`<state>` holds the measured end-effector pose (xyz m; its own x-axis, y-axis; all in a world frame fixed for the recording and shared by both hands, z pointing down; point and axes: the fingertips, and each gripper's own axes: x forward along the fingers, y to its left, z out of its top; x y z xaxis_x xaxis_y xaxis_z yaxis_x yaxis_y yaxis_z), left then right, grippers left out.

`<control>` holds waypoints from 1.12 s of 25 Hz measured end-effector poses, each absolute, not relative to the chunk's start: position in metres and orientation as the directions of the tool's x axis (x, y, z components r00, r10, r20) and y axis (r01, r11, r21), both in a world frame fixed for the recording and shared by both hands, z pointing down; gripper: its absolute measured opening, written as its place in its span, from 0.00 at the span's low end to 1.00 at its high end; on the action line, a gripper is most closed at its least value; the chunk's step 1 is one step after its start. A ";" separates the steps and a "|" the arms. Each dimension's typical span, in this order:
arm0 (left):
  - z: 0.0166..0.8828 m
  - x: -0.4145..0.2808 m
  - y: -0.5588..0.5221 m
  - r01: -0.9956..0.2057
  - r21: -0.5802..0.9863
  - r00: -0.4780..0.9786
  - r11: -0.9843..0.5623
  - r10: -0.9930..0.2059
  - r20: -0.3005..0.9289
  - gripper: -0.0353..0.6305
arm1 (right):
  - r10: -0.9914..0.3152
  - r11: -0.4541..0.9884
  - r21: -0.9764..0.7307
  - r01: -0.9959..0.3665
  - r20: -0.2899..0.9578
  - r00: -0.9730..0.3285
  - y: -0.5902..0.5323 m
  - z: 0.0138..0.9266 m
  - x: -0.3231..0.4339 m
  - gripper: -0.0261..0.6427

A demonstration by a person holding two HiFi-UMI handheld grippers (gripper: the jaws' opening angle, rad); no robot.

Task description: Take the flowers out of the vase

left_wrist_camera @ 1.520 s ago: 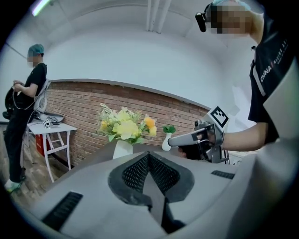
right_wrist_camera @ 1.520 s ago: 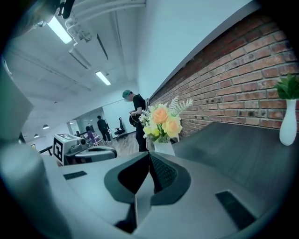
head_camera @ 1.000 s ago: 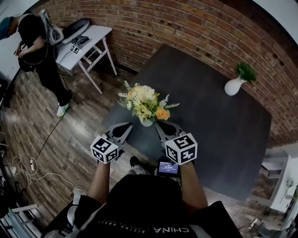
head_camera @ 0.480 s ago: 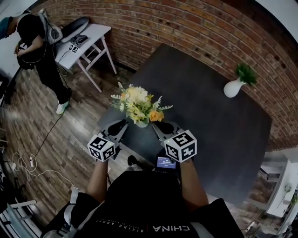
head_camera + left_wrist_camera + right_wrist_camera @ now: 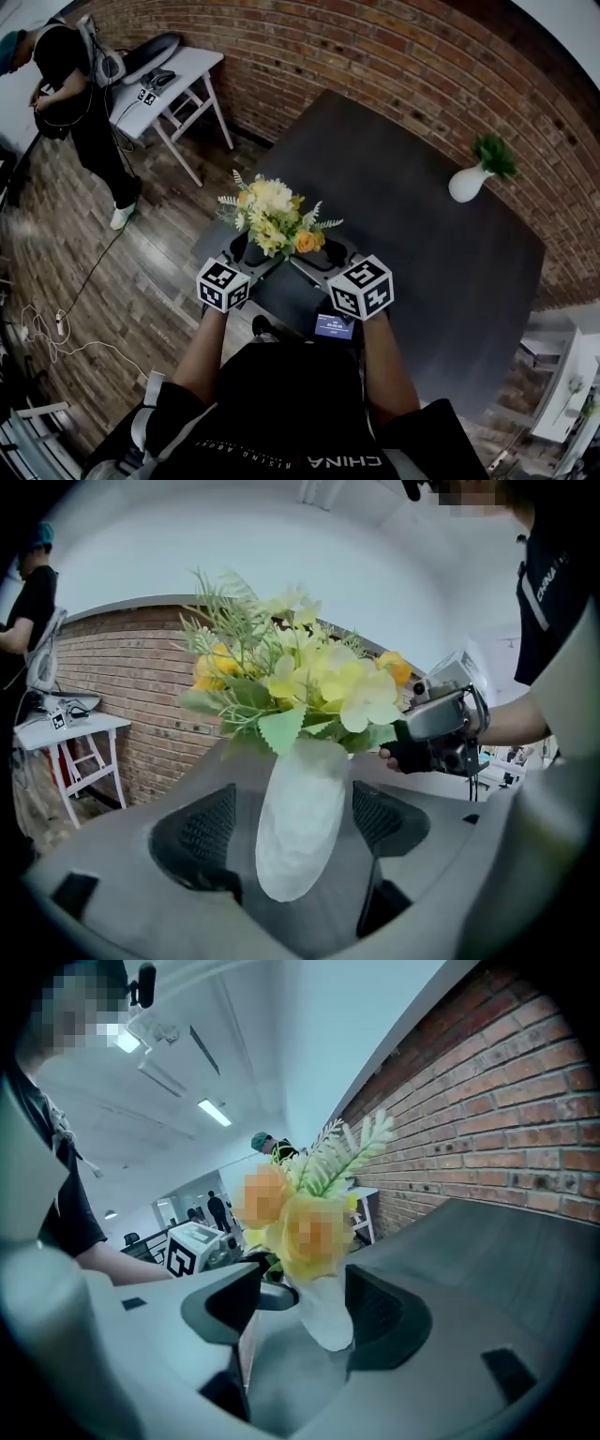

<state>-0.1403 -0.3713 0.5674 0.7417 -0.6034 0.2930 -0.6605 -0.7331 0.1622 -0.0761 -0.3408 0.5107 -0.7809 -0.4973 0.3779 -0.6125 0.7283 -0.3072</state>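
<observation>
A bunch of yellow, cream and orange flowers (image 5: 272, 214) stands in a small white vase (image 5: 300, 817) near the dark table's (image 5: 412, 197) front corner; in the head view the blooms hide the vase. My left gripper (image 5: 292, 819) has the vase body between its jaws, which are opening, and neither pad (image 5: 208, 829) presses on it. My right gripper (image 5: 305, 1307) comes from the other side; its jaws are opening too, with the vase (image 5: 328, 1314) between them, close to the right pad (image 5: 377, 1309). The flowers (image 5: 309, 677) rise above both. Both grippers (image 5: 248, 251) (image 5: 319, 255) flank the bunch.
A second white vase with a green plant (image 5: 472, 176) stands at the table's far right by the brick wall (image 5: 375, 56). A white side table (image 5: 173, 80) and a person (image 5: 70, 103) are at the far left. Cables (image 5: 56, 328) lie on the wooden floor.
Both grippers have closed in on the vase, the left one moving furthest, and their jaws have gone from shut to open, now straddling the vase.
</observation>
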 end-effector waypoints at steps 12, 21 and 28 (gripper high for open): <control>0.578 -0.101 -0.385 -0.621 0.028 0.750 -0.783 -0.584 0.311 0.50 | -0.463 0.764 -0.265 -0.588 0.411 -0.786 -0.378 0.530 -0.096 0.49; 0.576 -0.096 -0.379 -0.618 0.003 0.752 -0.786 -0.590 0.295 0.50 | -0.495 0.765 -0.279 -0.581 0.322 -0.807 -0.393 0.520 -0.103 0.48; 0.579 -0.102 -0.377 -0.627 0.006 0.745 -0.779 -0.597 0.297 0.49 | -0.475 0.800 -0.239 -0.550 0.308 -0.824 -0.386 0.510 -0.113 0.27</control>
<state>-0.1021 -0.3770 0.5791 0.7453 -0.5970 0.2969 -0.6268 -0.7792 0.0064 -0.1127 -0.3864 0.5102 -0.8242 -0.4751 0.3081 -0.5505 0.7999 -0.2391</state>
